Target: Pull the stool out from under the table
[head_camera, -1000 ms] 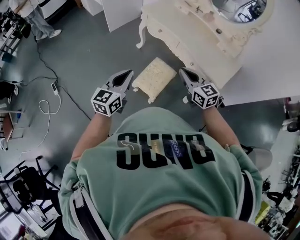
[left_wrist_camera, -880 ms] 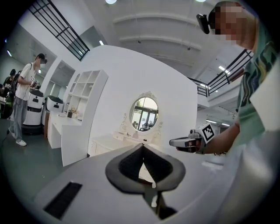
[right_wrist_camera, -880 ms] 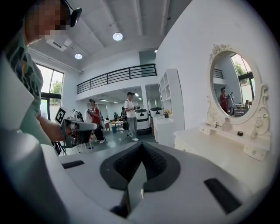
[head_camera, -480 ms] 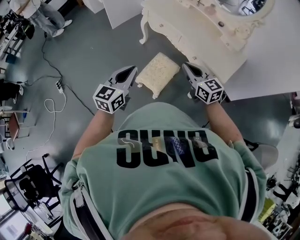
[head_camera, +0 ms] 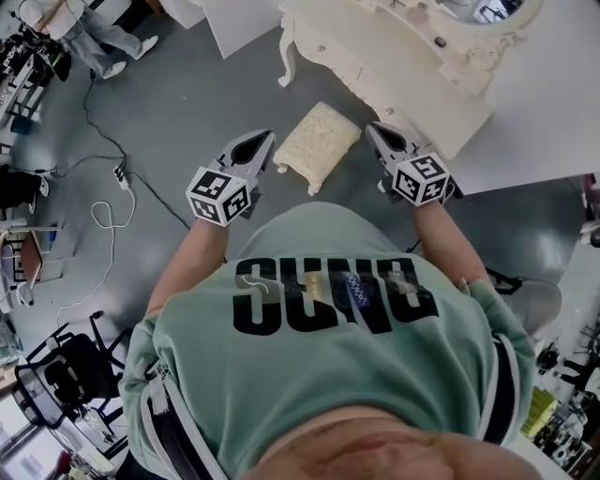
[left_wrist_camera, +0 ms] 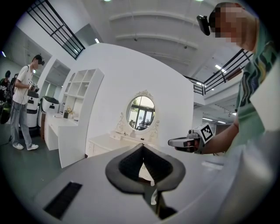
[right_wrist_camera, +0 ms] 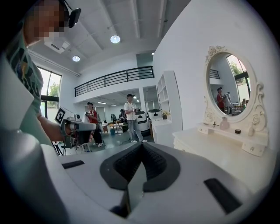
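The stool has a cream cushion and white legs. It stands on the grey floor just in front of the white dressing table. My left gripper hangs to the left of the cushion, shut and empty. My right gripper is to the cushion's right, near the table's front, also shut with nothing in it. Neither touches the stool. The left gripper view looks over its closed jaws toward the oval mirror and the right gripper. The right gripper view shows its closed jaws and the left gripper.
Cables run over the floor at left. A black chair is at lower left. A person stands at upper left, and a white shelf unit is beside the table. Other people stand far off in the hall.
The head view has shifted slightly. Both grippers stay shut on either side of the stool, and the stool has not visibly moved from the table.
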`<state>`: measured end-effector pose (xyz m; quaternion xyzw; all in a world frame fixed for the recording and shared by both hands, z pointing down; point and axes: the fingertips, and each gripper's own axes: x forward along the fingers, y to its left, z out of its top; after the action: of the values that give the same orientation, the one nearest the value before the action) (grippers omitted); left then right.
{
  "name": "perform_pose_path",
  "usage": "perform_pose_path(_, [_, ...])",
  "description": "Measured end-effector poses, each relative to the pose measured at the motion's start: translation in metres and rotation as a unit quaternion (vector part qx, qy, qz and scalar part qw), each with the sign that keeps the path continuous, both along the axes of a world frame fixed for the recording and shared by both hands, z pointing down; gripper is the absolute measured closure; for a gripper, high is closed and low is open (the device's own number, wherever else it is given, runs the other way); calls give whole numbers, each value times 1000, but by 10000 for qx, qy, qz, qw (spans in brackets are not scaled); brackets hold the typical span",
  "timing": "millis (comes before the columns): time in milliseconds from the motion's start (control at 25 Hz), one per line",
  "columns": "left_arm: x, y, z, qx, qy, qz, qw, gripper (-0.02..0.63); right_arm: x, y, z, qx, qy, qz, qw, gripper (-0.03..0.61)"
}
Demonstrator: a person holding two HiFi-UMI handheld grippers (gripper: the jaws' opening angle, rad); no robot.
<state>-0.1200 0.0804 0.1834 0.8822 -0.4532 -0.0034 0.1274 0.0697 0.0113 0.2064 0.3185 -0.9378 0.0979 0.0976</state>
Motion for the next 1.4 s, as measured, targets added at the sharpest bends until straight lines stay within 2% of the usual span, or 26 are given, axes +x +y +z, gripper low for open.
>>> perform_pose_path(1400, [2,0,5,-2,118,-27,9999,606,4,1,5,92,175,6,9998,586])
